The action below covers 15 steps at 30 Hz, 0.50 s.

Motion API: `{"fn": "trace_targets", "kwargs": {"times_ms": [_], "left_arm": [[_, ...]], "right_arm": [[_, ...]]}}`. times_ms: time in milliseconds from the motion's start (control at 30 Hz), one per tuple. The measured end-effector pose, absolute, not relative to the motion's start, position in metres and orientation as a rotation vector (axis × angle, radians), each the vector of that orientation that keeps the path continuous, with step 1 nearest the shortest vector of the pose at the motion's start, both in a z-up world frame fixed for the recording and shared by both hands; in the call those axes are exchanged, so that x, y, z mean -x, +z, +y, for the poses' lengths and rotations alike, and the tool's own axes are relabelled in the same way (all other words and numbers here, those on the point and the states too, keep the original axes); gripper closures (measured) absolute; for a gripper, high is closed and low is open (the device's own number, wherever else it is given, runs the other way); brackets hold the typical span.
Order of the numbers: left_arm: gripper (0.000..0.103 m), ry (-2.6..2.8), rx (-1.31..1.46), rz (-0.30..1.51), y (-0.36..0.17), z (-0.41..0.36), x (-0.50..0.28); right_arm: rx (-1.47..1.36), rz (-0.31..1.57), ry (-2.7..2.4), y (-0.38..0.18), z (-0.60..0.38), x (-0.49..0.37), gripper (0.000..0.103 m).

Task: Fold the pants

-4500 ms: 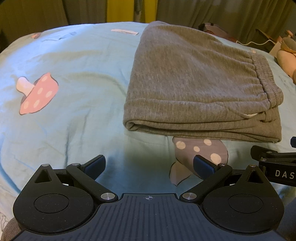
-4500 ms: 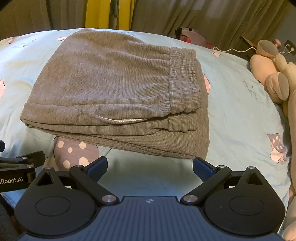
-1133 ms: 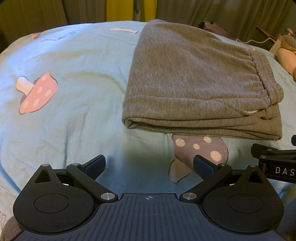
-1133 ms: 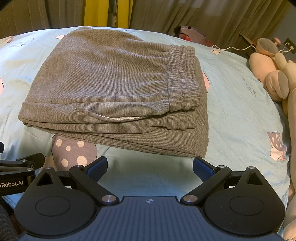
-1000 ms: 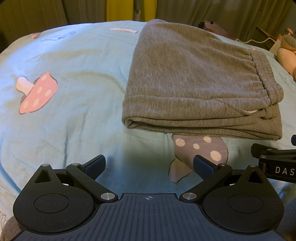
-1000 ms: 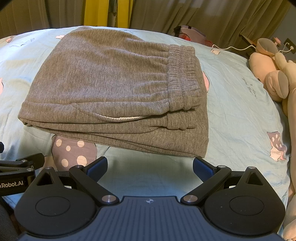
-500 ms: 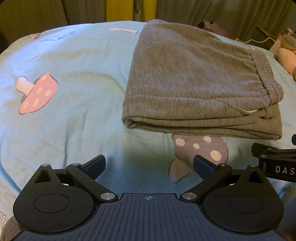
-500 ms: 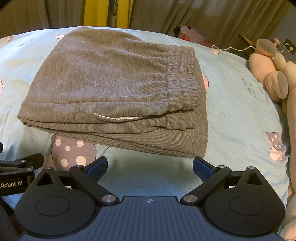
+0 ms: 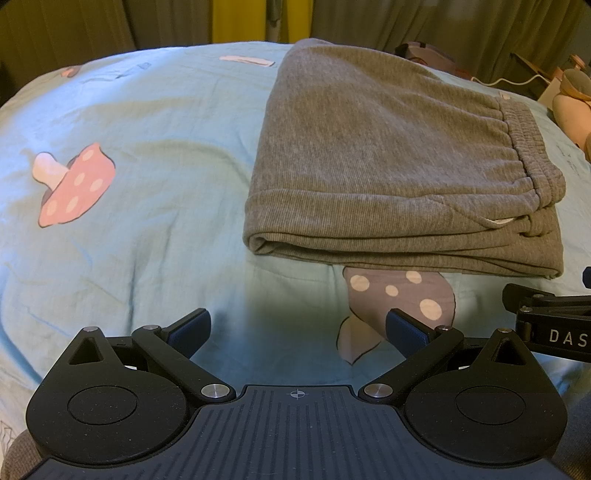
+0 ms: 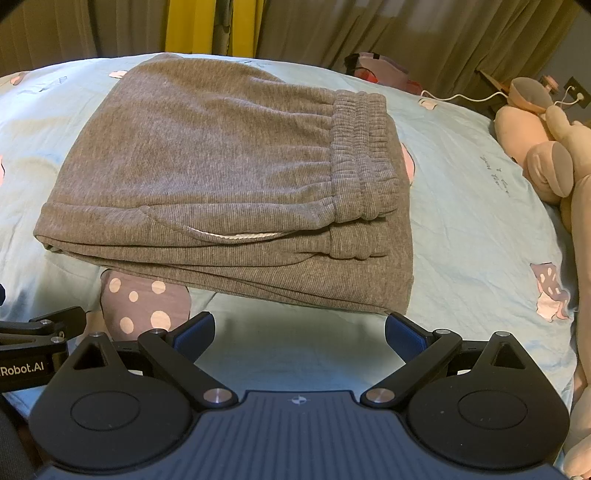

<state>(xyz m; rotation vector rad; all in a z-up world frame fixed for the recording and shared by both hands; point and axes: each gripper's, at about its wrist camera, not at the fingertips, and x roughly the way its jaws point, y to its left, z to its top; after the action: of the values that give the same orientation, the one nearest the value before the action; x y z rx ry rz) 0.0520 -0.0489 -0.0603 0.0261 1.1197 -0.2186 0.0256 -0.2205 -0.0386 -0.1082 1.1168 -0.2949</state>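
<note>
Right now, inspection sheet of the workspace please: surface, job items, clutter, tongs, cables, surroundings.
Surface: light blue bedsheet with mushroom prints, mildly wrinkled.
Job's things: grey pants folded into a compact stack, waistband on the right side, lying flat on the sheet; a white drawstring peeks out of the near edge.
Clutter: plush toy at the right edge of the bed; pink bag at the far side.
Tongs: left tongs open, holding nothing; right tongs open, holding nothing; both short of the pants.
Cables: white cable behind the plush toy.
Surroundings: olive curtains, yellow strip between them.
</note>
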Motion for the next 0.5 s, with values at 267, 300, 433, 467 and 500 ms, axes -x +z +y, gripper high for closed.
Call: {"fn": "trace_targets", "kwargs": {"times_ms": [267,300,433,467,500], "left_arm": [[0.000,-0.217,-0.026,1.117,-0.0601,-0.0485,-0.0519],[0.000,-0.219,-0.026,1.117,-0.0601,-0.0484,-0.0519],[0.000,-0.219,-0.030,1.117,-0.0599,-0.0495,-0.0521],[0.000,-0.221,-0.031,1.118,-0.0598,-0.0495,-0.0522],[0.000,-0.219,-0.033,1.117,-0.0597,-0.0497,-0.0520]], "right_arm": [[0.111,1.115,-0.297,-0.0389,-0.2206,-0.0256,0.004],[0.111,1.116,-0.298,-0.0392,-0.2208,-0.0256,0.004],[0.112,1.116,-0.298,-0.0395,-0.2208,-0.0259,0.004],[0.112,1.116,-0.297,-0.0395,-0.2208,-0.0260,0.004],[0.113,1.116,-0.297,-0.0396,-0.2208,-0.0262,0.004]]}}
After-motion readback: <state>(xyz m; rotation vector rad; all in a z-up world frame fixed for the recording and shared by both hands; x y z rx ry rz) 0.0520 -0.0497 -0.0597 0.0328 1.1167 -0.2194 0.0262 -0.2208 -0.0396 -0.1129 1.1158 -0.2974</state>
